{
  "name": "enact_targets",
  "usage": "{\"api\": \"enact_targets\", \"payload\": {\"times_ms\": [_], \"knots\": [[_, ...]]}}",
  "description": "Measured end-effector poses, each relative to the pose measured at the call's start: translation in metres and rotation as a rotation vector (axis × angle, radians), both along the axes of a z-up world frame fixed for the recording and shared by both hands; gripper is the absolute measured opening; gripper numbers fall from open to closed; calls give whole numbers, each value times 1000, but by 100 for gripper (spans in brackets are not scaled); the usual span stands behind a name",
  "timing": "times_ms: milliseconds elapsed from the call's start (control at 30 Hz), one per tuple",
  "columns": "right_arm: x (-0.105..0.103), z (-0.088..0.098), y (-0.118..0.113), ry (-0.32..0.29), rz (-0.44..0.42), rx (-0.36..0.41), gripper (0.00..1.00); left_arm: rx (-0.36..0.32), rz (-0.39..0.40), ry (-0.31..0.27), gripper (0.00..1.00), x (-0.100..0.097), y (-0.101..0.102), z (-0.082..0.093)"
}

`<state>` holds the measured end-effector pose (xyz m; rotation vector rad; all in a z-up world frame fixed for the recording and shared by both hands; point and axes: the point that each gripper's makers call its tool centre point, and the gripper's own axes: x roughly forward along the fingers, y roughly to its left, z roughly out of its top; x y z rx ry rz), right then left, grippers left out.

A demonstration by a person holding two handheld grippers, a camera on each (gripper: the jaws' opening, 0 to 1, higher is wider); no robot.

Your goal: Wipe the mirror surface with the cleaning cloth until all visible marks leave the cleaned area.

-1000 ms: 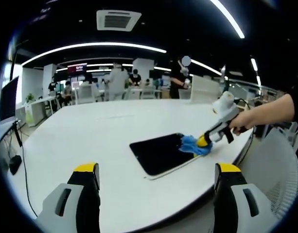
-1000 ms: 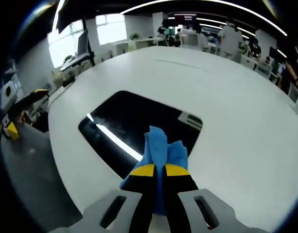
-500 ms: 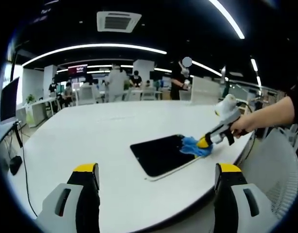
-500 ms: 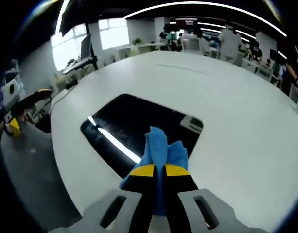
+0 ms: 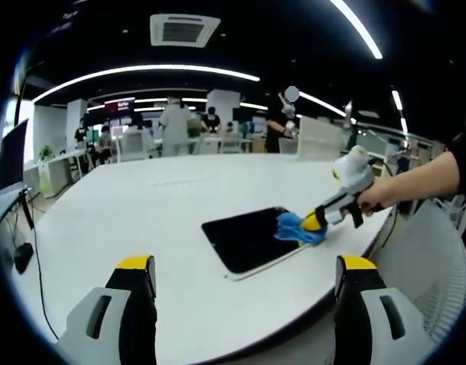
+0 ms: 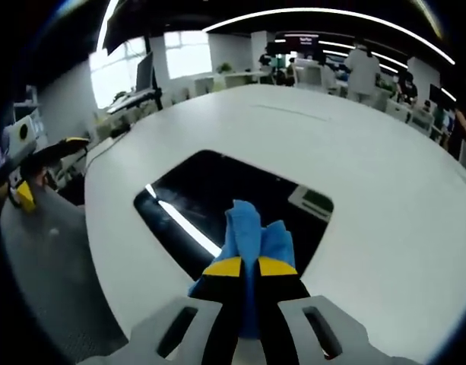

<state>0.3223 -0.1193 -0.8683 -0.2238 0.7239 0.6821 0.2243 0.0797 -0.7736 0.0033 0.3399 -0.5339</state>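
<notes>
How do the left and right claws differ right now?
The left claw is open and empty, held back over the near edge of the white table; the right claw is shut on the blue cloth, pressing it on the mirror. Both have yellow-tipped black jaws.

Broad bare stretches of the white round table (image 5: 141, 213) lie open around the flat dark rectangular mirror (image 5: 248, 239), where only the right gripper (image 5: 315, 222) with its blue cloth (image 5: 297, 228) intrudes
</notes>
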Motion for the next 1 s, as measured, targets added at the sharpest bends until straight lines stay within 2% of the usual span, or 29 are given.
{"api": "enact_targets", "payload": {"times_ms": [267,1000], "knots": [[-2,0,20,2,34,16,0,0,3,-1,98,0,0,0],[-4,-1,70,-36,131,-22,0,0,8,-6,99,0,1,1]]}}
